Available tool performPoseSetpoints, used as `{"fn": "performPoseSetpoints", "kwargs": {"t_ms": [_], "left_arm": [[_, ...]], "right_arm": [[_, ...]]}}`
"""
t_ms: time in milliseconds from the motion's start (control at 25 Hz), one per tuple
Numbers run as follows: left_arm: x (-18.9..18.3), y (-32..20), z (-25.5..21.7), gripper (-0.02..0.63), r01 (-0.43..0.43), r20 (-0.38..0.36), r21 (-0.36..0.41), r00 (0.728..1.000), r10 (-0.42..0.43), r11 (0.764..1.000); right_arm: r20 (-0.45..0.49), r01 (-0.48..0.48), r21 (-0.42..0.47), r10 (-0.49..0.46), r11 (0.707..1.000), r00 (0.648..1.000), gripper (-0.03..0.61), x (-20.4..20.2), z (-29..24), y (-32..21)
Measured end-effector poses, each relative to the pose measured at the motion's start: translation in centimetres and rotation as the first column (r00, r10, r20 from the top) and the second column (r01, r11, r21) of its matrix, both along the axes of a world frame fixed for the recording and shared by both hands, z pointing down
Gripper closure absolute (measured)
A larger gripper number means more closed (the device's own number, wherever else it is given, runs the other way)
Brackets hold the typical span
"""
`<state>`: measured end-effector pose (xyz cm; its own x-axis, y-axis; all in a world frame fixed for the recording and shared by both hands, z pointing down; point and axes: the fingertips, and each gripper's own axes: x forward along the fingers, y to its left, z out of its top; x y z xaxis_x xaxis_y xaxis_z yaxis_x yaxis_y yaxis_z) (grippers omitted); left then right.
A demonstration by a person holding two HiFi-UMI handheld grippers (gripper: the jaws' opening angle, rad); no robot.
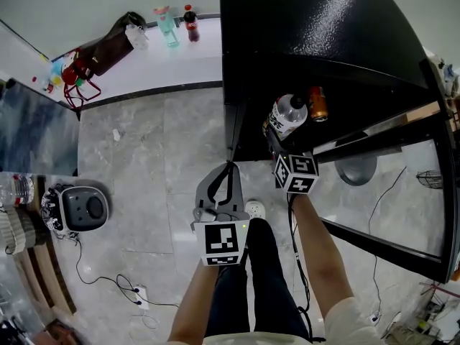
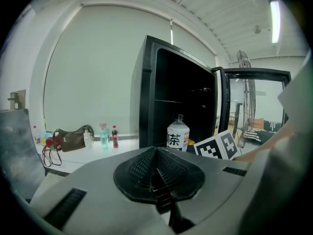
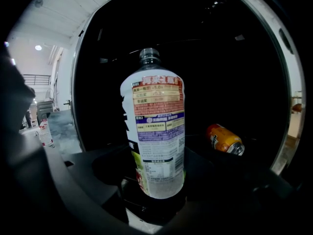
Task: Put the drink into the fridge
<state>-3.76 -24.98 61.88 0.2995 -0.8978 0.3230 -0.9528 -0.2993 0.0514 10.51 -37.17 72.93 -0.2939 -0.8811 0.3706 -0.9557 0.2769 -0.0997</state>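
Nearest the camera, at lower centre of the head view, the left gripper [image 1: 228, 169] hung idle over the grey tile floor [image 1: 158, 164], its jaws pressed together on nothing. Just above and to the right, the right gripper [image 1: 279, 136] had its jaws spread wide around the lower body of the drink bottle [image 1: 288, 113], holding it upright at the mouth of the black fridge [image 1: 309, 27]. The job looked close to finished: the bottle was at the threshold with the dark interior behind it, though whether its base had met the shelf could not be told. What seemingly remained was to set it down, let go and draw the hand back out. An orange can [image 1: 318, 103] lay on its side just to the bottle's right inside the fridge, the one thing likely to crowd the landing spot. The open glass door [image 1: 402, 192] swung across the right of the frame, clear of the arm. Farther off, in the upper left, a brown bag [image 1: 108, 49], a green bottle [image 1: 167, 29] and a cola bottle [image 1: 190, 23] sat on a white ledge, well apart from the action.
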Motion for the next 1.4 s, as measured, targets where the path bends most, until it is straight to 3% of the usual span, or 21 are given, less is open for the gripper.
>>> {"fn": "performPoseSetpoints", "kwargs": {"t_ms": [280,360,600,640,760,840,1400], "left_arm": [[0.3,-0.3,-0.1,0.609,0.001,0.001,-0.004,1.0,-0.001,1.0],[0.3,-0.5,-0.2,0.609,0.002,0.002,0.0,1.0,-0.002,1.0],[0.5,-0.8,-0.5,0.609,0.007,0.007,0.014,1.0,-0.007,1.0],[0.6,-0.7,-0.4,0.609,0.008,0.005,0.016,1.0,-0.008,1.0],[0.9,-0.6,-0.2,0.609,0.007,0.002,0.017,1.0,-0.007,1.0],[1.2,-0.6,0.0,0.609,0.006,0.008,0.016,1.0,-0.006,1.0],[2.8,-0.6,0.7,0.609,0.012,0.02,0.009,1.0,-0.012,1.0]], "right_arm": [[-0.01,0.022,0.017,-0.022,1.0,1.0,0.215,-0.2,0.0,-0.6],[-0.001,0.032,0.041,-0.032,0.999,0.999,0.179,-0.3,-0.6,-0.5],[0.028,0.006,0.147,-0.01,0.989,1.0,0.183,0.4,-2.7,1.4],[0.022,-0.01,0.171,0.006,0.985,1.0,0.222,0.8,-2.9,2.0],[0.011,-0.059,0.201,0.058,0.978,0.998,0.499,2.4,-2.9,3.3],[0.025,-0.084,0.183,0.081,0.979,0.996,0.579,3.1,-2.3,3.5],[0.078,-0.022,0.147,0.011,0.989,0.997,0.583,1.8,-0.8,2.5]]}}
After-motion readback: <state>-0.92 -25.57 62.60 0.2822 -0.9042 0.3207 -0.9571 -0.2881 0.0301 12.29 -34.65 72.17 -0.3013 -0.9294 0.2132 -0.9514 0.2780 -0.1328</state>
